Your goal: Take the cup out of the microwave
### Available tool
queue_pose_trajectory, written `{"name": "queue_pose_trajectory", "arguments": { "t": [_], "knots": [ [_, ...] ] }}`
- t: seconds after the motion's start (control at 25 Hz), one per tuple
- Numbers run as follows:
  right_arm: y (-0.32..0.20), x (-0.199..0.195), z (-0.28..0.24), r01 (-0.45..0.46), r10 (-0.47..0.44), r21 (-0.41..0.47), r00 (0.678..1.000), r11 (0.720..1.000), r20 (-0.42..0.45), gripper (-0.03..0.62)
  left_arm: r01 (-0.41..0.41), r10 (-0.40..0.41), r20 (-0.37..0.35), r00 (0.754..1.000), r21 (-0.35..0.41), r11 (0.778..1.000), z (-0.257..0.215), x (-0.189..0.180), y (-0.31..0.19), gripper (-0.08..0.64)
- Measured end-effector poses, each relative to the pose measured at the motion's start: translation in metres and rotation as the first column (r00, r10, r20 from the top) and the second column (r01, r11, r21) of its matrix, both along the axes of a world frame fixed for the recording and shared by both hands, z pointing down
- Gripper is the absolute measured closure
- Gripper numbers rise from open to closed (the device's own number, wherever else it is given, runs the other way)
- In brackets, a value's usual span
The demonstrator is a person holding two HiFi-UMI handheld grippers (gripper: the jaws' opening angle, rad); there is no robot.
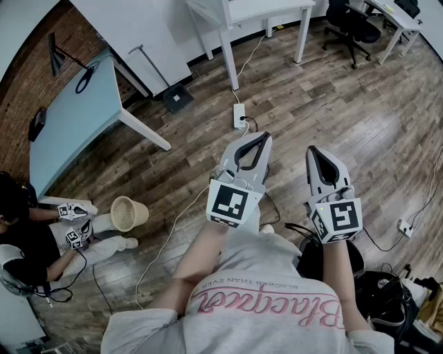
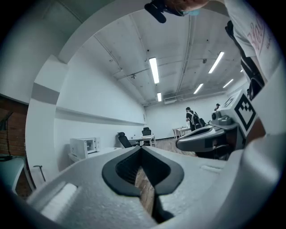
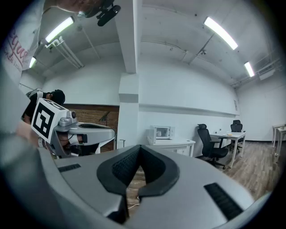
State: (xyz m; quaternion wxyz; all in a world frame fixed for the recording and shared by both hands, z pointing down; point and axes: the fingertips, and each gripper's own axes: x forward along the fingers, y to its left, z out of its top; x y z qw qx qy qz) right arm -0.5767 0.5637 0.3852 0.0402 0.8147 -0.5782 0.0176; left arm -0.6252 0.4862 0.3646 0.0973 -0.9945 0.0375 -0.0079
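Underfoot, wood flooring [image 1: 346, 104] runs beneath the left tongs [image 1: 257, 140] and right tongs [image 1: 316, 153], both clenched on nothing. Far off, the microwave [image 3: 161, 132] sits on a white desk [image 3: 174, 143]; the cup, unseen, is presumably inside. Walk close and face it squarely before reaching.

Office floor, desks and loose clutter

A wood floor [image 1: 346, 104] runs under a blue desk [image 1: 76, 124] at left, beside a brick wall [image 1: 24, 76], and under a white desk [image 1: 266, 10] at the top. A power strip [image 1: 240, 115] lies on the floor near the white desk's leg, with a cable trailing from it. A basket [image 1: 128, 212] sits near a seated person [image 1: 17, 242] at far left. A black chair [image 1: 349, 28] stands top right and a black bag [image 1: 387, 304] lies lower right. Strip lights [image 2: 153, 70] line the ceiling.
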Motion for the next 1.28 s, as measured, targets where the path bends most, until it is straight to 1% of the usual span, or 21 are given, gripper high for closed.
{"name": "queue_pose_trajectory", "arguments": {
  "t": [0.12, 0.24, 0.48, 0.8, 0.96, 1.08, 1.28],
  "knots": [
    [-0.007, -0.001, -0.006, 0.003, -0.003, 0.009, 1.000, 1.000, -0.005, 0.581, -0.011, 0.011, 0.006, 1.000, -0.020, 1.000, -0.003, 0.003, -0.002, 0.554],
    [-0.014, 0.003, -0.012, 0.009, -0.009, 0.003, 1.000, 1.000, -0.029, 0.581, -0.018, 0.018, 0.008, 1.000, -0.035, 0.999, -0.006, 0.011, -0.007, 0.554],
    [-0.034, 0.037, -0.020, 0.004, -0.004, 0.012, 0.999, 1.000, -0.044, 0.581, -0.042, 0.041, -0.013, 0.999, -0.049, 0.998, -0.013, 0.051, -0.025, 0.554],
    [-0.091, 0.095, -0.030, -0.028, 0.029, 0.004, 0.997, 1.000, -0.074, 0.581, -0.088, 0.086, -0.037, 0.996, -0.056, 0.995, -0.022, 0.120, -0.078, 0.554],
    [-0.122, 0.120, -0.037, -0.040, 0.040, 0.008, 0.997, 0.999, -0.071, 0.581, -0.109, 0.107, -0.044, 0.993, -0.061, 0.992, -0.028, 0.148, -0.105, 0.554],
    [-0.142, 0.132, -0.039, -0.037, 0.037, 0.009, 0.996, 0.999, -0.075, 0.581, -0.119, 0.116, -0.049, 0.992, -0.057, 0.991, -0.031, 0.163, -0.121, 0.554],
    [-0.180, 0.145, -0.038, -0.032, 0.032, 0.001, 0.997, 0.999, -0.068, 0.581, -0.109, 0.106, -0.045, 0.993, -0.073, 0.991, -0.028, 0.178, -0.161, 0.554]
  ]
}}
